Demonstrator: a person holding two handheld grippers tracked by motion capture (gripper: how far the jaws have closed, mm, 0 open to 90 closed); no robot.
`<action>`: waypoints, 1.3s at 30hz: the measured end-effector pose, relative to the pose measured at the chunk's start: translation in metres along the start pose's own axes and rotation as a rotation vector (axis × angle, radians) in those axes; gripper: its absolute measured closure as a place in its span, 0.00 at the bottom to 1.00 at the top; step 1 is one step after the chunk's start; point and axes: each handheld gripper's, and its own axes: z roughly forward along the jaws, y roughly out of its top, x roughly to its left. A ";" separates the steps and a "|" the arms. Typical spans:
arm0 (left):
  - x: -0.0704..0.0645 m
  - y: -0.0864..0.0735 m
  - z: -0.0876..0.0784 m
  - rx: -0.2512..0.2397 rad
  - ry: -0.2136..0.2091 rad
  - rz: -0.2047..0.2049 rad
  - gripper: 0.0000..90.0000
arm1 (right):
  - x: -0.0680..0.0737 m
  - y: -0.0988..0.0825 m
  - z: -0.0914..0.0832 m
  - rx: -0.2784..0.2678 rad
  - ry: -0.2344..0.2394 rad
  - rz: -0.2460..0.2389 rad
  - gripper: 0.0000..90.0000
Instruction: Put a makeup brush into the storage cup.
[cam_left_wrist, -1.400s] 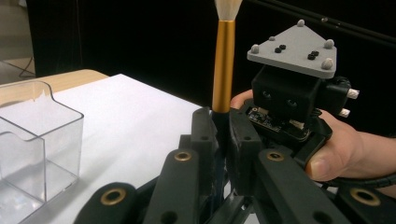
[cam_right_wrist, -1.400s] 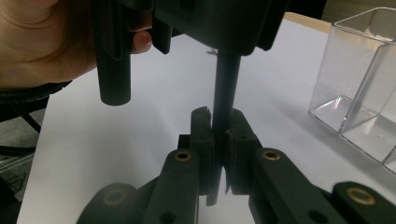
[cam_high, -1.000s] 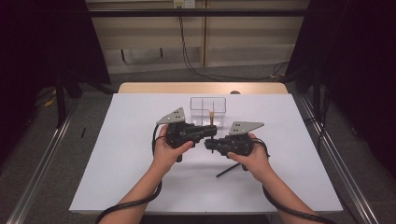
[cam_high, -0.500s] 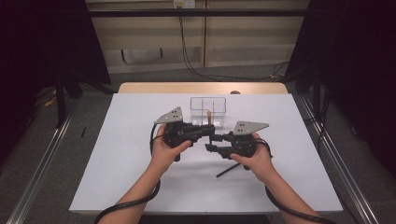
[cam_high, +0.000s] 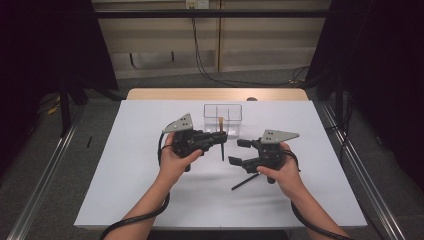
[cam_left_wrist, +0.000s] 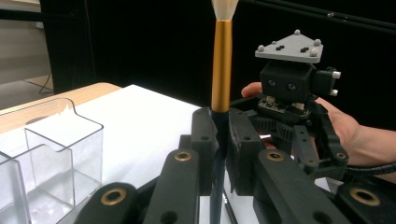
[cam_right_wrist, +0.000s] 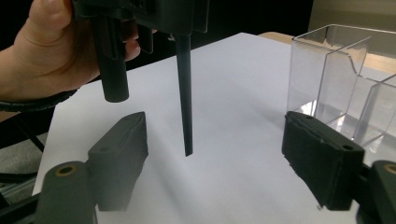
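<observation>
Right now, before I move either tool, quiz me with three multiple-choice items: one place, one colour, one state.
1. Where does the clear box stand?
A. beyond both tools
B. at the table's near edge
C. on the floor

2. What colour is the band on the held brush?
A. silver
B. gold
C. red

3. How is the right tool?
A. open
B. shut on the brush
C. shut on the clear box

1 A: the high view shows it past both tools.
2 B: a gold band rises above the left tool, which clamps the handle.
3 A: its jaws have just been opening; the pads stand apart and press on nothing.
</observation>
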 end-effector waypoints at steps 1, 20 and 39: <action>0.000 0.000 0.000 0.000 0.000 0.001 0.92 | 0.000 -0.001 -0.001 0.000 -0.005 0.001 0.22; 0.002 0.001 -0.005 0.008 0.027 0.023 0.92 | -0.007 -0.015 -0.026 0.000 -0.057 -0.027 0.04; 0.003 0.000 -0.007 0.002 0.040 0.024 0.92 | -0.012 -0.032 -0.062 -0.017 -0.110 -0.026 0.03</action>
